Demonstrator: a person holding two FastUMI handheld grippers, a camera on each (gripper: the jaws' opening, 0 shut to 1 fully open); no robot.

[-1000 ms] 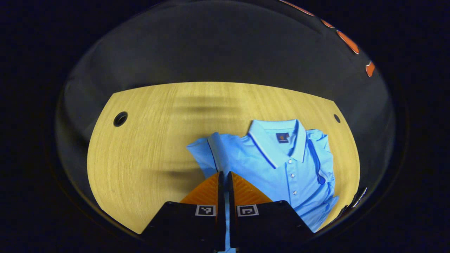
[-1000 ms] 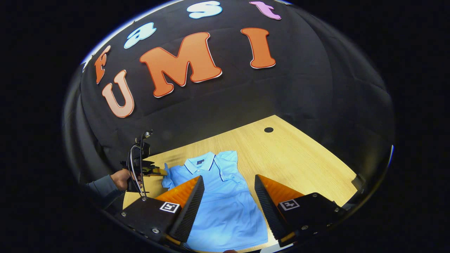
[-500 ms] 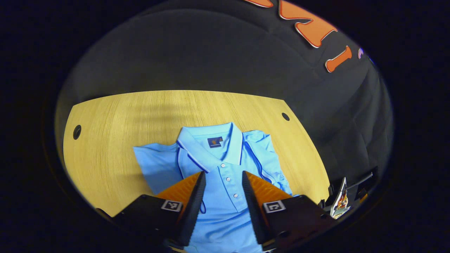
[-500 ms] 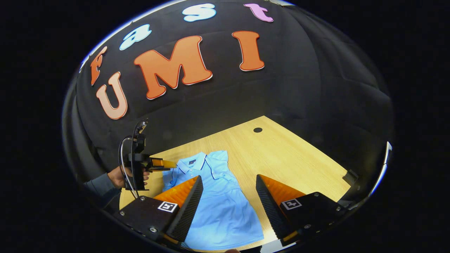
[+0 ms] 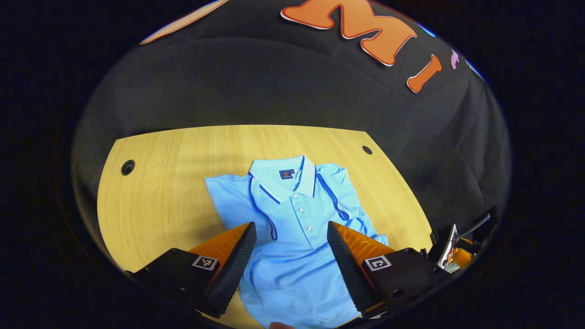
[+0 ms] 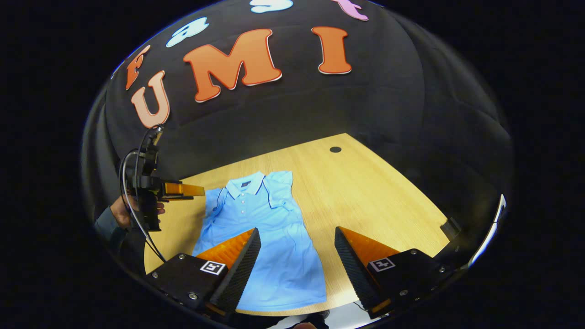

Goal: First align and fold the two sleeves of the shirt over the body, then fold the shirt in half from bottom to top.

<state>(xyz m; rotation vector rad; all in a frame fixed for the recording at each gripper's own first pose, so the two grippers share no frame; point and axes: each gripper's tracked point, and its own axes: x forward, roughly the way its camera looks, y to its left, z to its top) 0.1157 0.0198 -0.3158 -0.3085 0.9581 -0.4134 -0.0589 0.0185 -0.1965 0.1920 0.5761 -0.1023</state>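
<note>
I am holding my left gripper (image 5: 289,249) above the light blue polo shirt (image 5: 299,228), and its fingers are now standing wide apart with nothing between them. A second ago they were closed together on the edge of the left sleeve; half a second ago they were already opening. So I am judging that the left sleeve has just been let go: it is now lying folded over the body, with its fold line beside the collar (image 5: 288,176). The other sleeve is also lying over the body on its side.

My right gripper (image 6: 297,256) is also wide open and empty, hovering near the bottom hem, as it was a second ago. In the right gripper view my left gripper (image 6: 176,188) is lifting away to the side of the shirt (image 6: 263,237).

The shirt is lying flat on the wooden table (image 5: 173,183), collar far from me. I think the sleeve step is finished, and the bottom-to-top fold is not yet begun.
</note>
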